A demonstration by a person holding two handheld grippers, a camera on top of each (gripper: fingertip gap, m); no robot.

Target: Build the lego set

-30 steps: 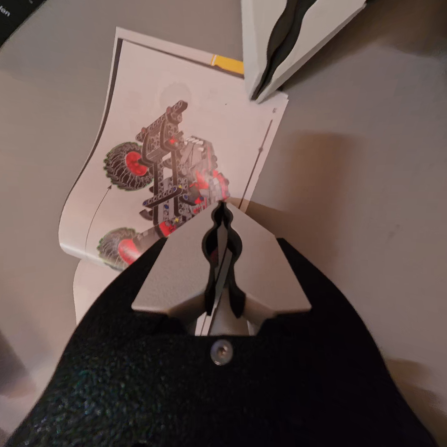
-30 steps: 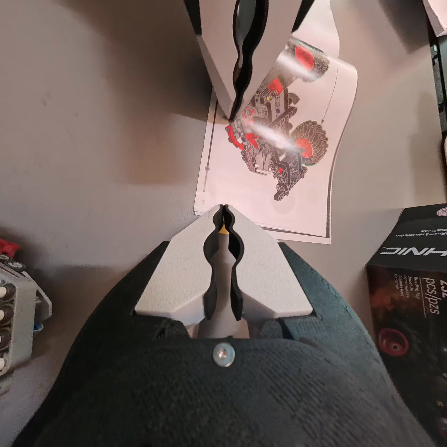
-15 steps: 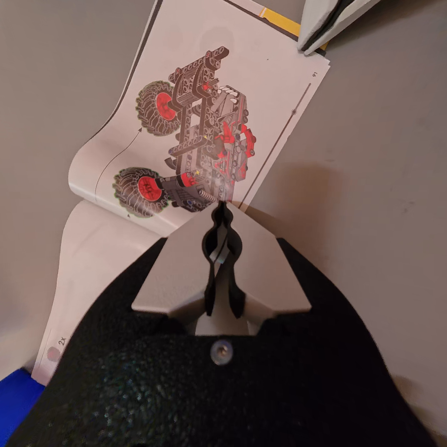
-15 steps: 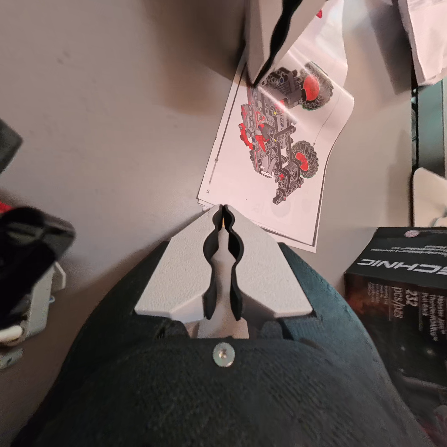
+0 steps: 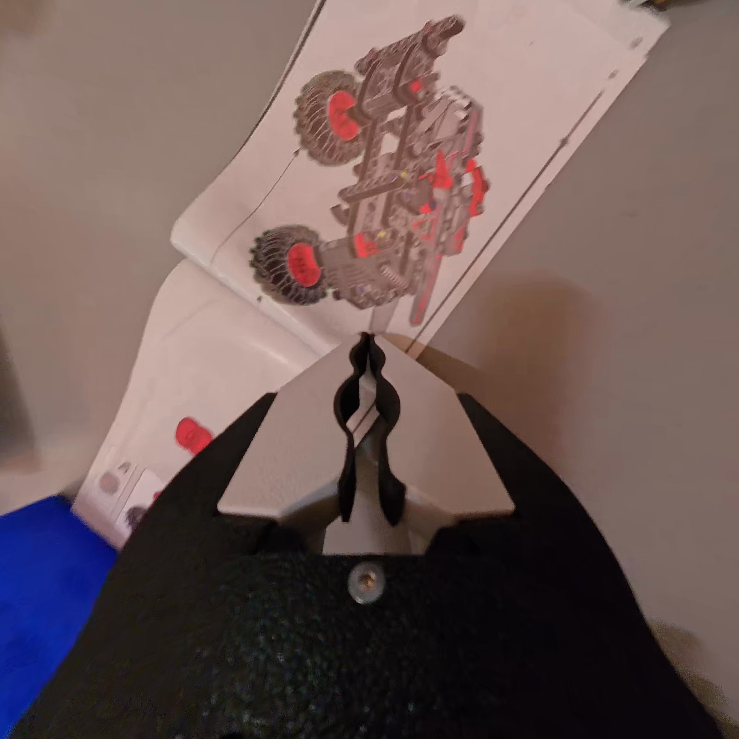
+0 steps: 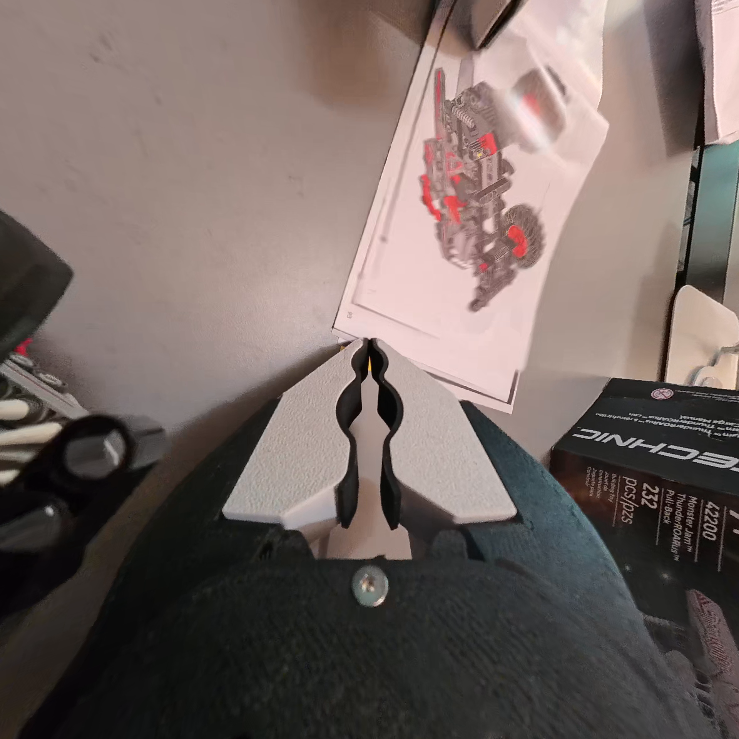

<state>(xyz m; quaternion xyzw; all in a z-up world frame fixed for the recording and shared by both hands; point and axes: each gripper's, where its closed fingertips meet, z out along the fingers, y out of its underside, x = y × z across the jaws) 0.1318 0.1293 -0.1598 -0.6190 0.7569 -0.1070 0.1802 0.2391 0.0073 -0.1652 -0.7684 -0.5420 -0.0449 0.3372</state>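
Pinching instruction booklet page, left claw closed

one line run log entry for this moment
left tongs: shut on booklet page corner | right tongs: shut on opposite corner | box: right of booklet | truck: untouched

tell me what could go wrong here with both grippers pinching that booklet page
1. The left gripper and right gripper each pinch an edge of the instruction booklet; pulling apart could tear the page.
2. The curled page could flop back and lose the step.
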